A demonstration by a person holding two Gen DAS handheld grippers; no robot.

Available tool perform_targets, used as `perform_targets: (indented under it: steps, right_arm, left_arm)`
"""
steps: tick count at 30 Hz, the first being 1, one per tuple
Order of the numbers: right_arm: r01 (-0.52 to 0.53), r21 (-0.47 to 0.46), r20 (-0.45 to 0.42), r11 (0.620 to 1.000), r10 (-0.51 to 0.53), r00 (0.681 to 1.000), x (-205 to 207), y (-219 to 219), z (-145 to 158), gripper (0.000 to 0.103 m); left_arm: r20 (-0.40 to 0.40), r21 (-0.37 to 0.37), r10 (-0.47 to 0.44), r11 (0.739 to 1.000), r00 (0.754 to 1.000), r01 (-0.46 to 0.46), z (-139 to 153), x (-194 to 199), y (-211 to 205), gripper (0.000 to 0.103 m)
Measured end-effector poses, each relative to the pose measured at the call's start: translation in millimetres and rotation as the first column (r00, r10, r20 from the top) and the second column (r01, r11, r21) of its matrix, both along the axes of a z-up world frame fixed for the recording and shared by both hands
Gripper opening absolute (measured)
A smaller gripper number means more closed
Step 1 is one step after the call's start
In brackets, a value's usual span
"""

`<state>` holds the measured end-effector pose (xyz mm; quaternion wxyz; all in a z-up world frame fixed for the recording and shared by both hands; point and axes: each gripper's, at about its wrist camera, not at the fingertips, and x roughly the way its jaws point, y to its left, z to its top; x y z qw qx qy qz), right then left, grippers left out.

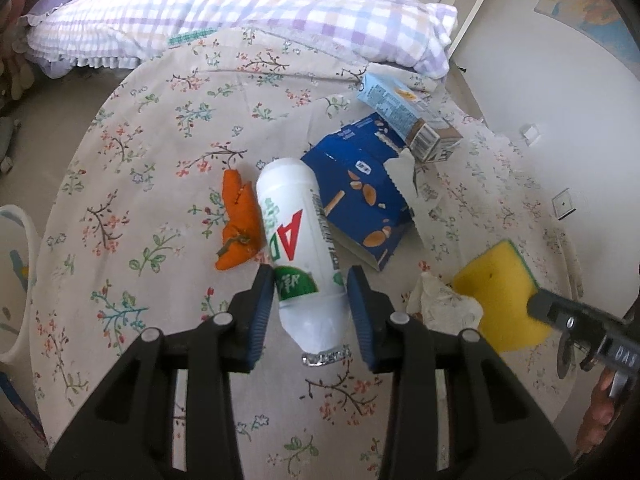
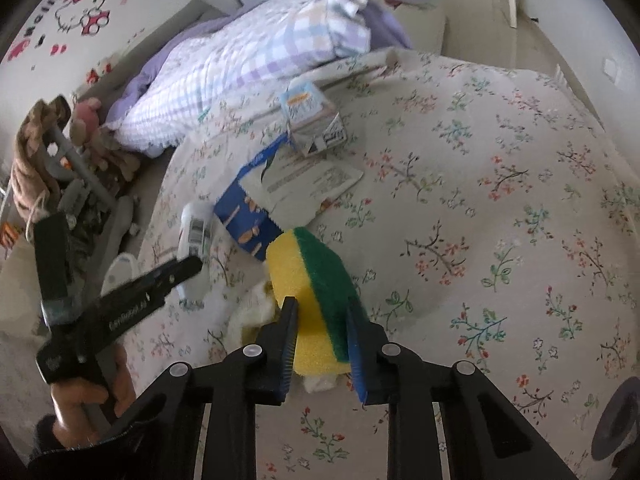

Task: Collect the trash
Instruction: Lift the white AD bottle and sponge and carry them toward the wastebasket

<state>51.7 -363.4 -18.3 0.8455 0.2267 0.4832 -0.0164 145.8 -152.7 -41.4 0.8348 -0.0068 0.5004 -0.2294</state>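
A white plastic bottle with green and red print lies on the flowered bedspread. My left gripper straddles its lower half; the jaws stand close on both sides, with a small gap on the right. My right gripper is shut on a yellow and green sponge, also in the left wrist view. A crumpled tissue lies under the sponge. A torn blue snack box, a light blue carton and an orange wrapper lie around the bottle.
A checked purple and white quilt is heaped at the bed's far side. A white bin rim shows at the left edge. Soft toys and clutter sit beside the bed. Pale floor lies to the right.
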Motion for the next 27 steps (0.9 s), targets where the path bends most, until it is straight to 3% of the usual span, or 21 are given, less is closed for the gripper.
perform_targets:
  steps: [11,27]
  right_arm:
    - [0.039,0.043,0.077,0.998,-0.043,0.996,-8.1,-4.0,30.3,0.023]
    - [-0.043,0.076,0.134,0.996,0.033,0.99,7.9,50.1,51.3,0.023]
  left_arm:
    - [0.019,-0.043,-0.008,0.999,1.0,0.009,21.8,-10.6,22.8,0.039]
    - [0.041,-0.066,0.027,0.998,0.999,-0.024,43.9,-24.8,79.9,0.039]
